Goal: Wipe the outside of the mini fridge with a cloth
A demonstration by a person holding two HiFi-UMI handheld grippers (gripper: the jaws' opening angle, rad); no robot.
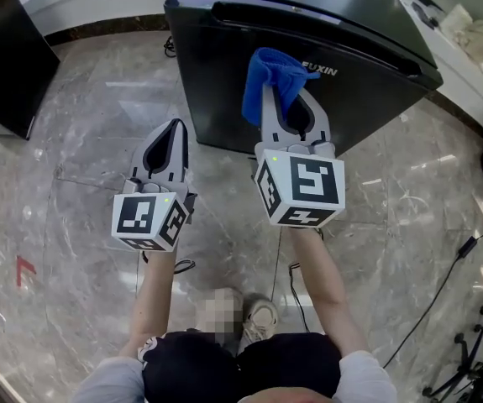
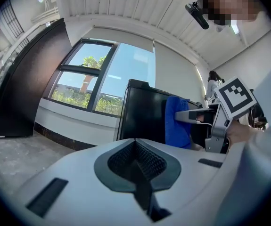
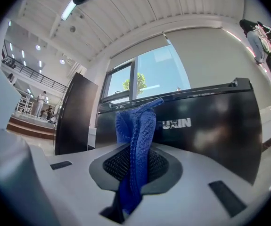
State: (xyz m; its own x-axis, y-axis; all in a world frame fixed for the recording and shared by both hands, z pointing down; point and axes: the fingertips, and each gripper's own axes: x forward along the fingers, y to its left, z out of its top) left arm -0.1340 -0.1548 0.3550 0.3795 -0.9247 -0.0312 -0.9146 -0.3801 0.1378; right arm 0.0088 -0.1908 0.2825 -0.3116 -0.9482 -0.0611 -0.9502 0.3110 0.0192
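— How far along is the wiping judged to be?

— Little can be confirmed as done. The blue cloth point(image 1: 270, 81) is clamped between the closed jaws of the right gripper point(image 1: 283, 106), so the pick-up is counted as finished. No streaks or damp patches are made out on the black mini fridge point(image 1: 367, 86), so the door, top and sides are all taken as left to wipe.

— Where is the fridge placed relative to the cloth?

— The fridge is seen in the upper middle of the head view, standing on the marble floor point(image 1: 73, 149). The cloth is held up just before the lettered door face, near its upper edge. In the right gripper view the door is seen close behind the bunched cloth, but contact cannot be told.

— And the other tool?

— The left gripper point(image 1: 174, 131) is held lower left of the fridge, well clear of it. Its jaws are pressed together, and nothing is gripped between them.
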